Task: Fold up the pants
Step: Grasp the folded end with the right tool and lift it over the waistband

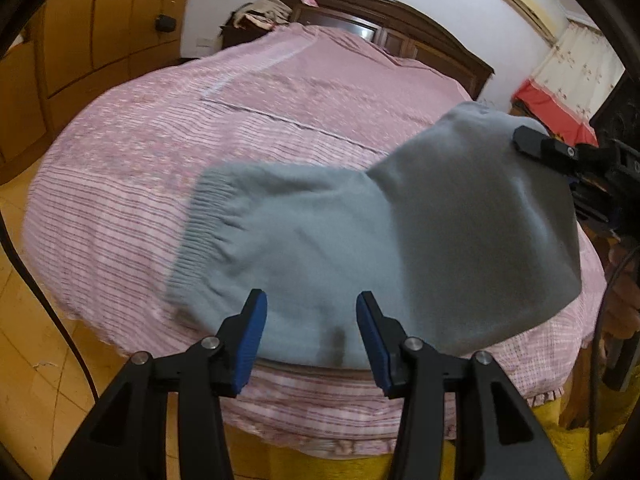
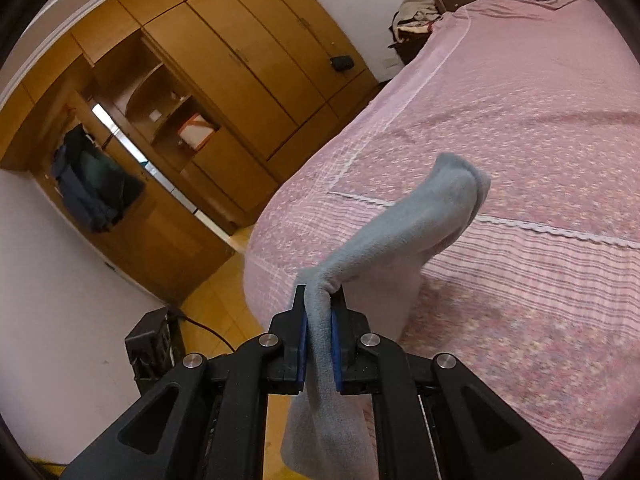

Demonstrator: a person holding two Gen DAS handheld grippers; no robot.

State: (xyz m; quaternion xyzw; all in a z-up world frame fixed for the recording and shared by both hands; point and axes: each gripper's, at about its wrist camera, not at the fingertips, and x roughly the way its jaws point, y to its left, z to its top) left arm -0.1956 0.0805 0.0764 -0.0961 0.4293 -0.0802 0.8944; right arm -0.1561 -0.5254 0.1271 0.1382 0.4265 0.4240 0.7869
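Grey-blue fleece pants (image 1: 320, 248) lie on the near part of a pink bed (image 1: 200, 120), ribbed waistband to the left. My left gripper (image 1: 310, 304) is open, its blue pads just above the pants' near edge, holding nothing. My right gripper (image 2: 319, 300) is shut on an end of the pants (image 2: 420, 216) and holds it lifted off the bed. In the left wrist view it shows at the right (image 1: 524, 142), with the raised part of the pants hanging from it.
A wooden wardrobe (image 2: 224, 64) stands left of the bed, with dark clothes (image 2: 92, 184) hanging in an open section. A dark headboard (image 1: 384, 20) and a pile of clothes (image 1: 260, 12) are at the far end. A black box with a cable (image 2: 152, 340) sits on the floor.
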